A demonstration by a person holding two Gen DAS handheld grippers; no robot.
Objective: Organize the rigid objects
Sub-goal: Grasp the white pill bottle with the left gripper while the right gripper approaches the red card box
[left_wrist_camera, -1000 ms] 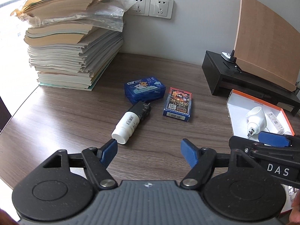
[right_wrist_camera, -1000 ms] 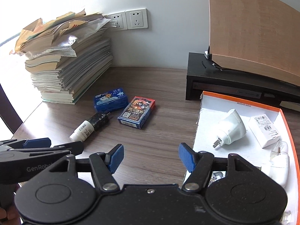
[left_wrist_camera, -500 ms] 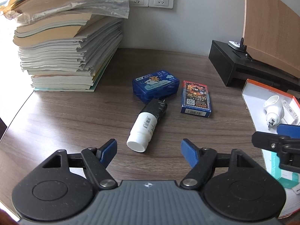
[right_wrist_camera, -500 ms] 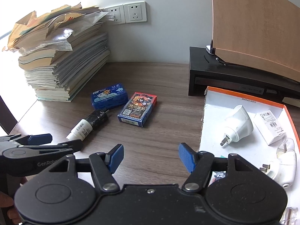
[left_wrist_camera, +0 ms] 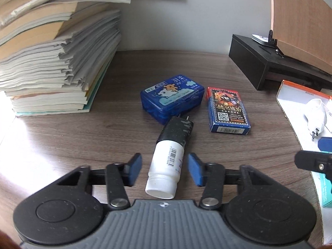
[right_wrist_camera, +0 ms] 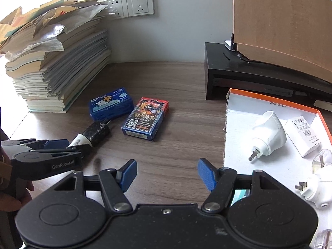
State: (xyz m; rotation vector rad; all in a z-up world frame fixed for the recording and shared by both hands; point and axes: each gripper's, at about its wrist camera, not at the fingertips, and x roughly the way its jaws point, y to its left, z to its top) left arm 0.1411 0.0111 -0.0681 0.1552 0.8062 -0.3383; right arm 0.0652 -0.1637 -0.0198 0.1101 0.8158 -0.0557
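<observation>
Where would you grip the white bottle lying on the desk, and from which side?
Grip the white bottle across its round body, coming from the cap end. It lies cap toward the left gripper, whose pads already flank it with small gaps.

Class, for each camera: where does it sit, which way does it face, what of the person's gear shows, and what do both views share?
Left wrist: on the left gripper, facing down-forward over the desk; its jaws, just closing, flank the white bottle with slim gaps.
Right wrist: on the right gripper, facing down-forward too; jaws open, empty; left gripper and a hand show at left.
Shared: white bottle, blue case, card box, orange tray.
</observation>
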